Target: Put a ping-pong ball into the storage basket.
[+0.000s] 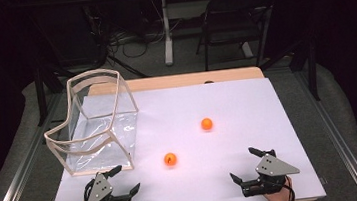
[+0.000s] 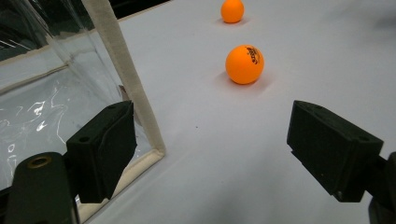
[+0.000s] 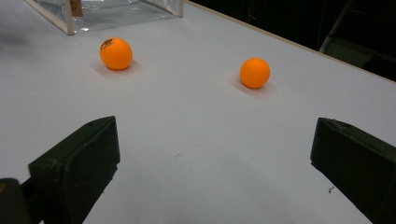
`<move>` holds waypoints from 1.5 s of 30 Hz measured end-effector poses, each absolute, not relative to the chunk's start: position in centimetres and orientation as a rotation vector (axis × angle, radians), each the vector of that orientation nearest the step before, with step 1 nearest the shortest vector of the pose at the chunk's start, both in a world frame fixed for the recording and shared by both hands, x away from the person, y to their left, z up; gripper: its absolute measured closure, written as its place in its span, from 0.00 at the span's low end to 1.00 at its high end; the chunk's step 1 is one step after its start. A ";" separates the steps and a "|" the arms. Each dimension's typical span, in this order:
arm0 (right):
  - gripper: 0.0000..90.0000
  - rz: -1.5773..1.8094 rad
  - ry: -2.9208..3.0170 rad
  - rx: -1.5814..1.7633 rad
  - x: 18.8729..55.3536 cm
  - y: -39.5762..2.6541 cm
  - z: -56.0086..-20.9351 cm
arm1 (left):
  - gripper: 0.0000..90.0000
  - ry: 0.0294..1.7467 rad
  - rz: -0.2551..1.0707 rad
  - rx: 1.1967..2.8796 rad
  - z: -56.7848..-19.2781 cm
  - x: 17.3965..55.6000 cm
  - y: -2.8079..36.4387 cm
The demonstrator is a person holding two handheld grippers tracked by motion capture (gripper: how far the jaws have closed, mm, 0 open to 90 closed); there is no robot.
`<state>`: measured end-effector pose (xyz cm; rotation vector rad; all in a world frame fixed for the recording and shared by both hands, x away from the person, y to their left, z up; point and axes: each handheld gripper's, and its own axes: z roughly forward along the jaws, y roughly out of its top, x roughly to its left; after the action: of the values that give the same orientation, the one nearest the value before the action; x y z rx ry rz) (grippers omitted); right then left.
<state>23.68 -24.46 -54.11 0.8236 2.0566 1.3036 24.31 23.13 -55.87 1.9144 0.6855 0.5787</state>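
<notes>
Room: dark space is lying behind the white table [image 1: 246,98], with a black chair [image 1: 238,19] and floor cables showing in the high view.
Surface: white sheet is covering the table; a wooden edge is showing along its far side.
Left gripper [image 1: 123,180]: it is resting at the near left of the table, jaws standing wide with nothing between them; one jaw is sitting just beside the pouch's near corner.
Right gripper [image 1: 242,164]: it is resting at the near right, jaws spread wide and holding nothing.
Near ball [image 1: 170,158]: orange ball is lying between the two grippers, closer to the left one, apart from the pouch.
Far ball [image 1: 206,123]: plain orange ball is sitting further back, well apart from both grippers.
Clear pouch [image 1: 100,134]: transparent pouch with cream trim is standing open at the left of the table.
Writing: dark print is showing on the near ball [image 2: 244,64] in the left gripper view, too blurred to read; the right gripper view is catching it only as a dark smudge at the ball's [image 3: 116,53] top.
View difference: high view is showing the pouch's whole shape, while the left gripper view is giving only its corner trim [image 2: 126,79].
</notes>
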 end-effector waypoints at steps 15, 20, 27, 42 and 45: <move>0.01 1.284 2.094 0.827 24.0 -24.1 -54.1 | 0.17 0.686 0.569 1.908 -55.8 24.3 23.1; 0.01 1.277 2.109 0.839 24.3 -24.0 -54.0 | 0.17 0.687 0.566 1.909 -55.8 24.4 23.1; 0.01 1.260 2.139 0.851 24.6 -23.4 -53.7 | 0.17 0.685 0.565 1.911 -55.8 24.2 23.1; 0.00 1.219 2.239 0.853 25.6 -21.5 -53.5 | 0.17 0.682 0.567 1.904 -55.7 24.2 23.0; 0.00 1.213 2.253 0.857 25.8 -21.2 -53.5 | 0.17 0.683 0.563 1.910 -55.7 24.2 23.0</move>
<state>25.82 -21.21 -53.48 0.8573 2.2529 1.2132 24.20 23.03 -55.74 1.9100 0.6834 0.5629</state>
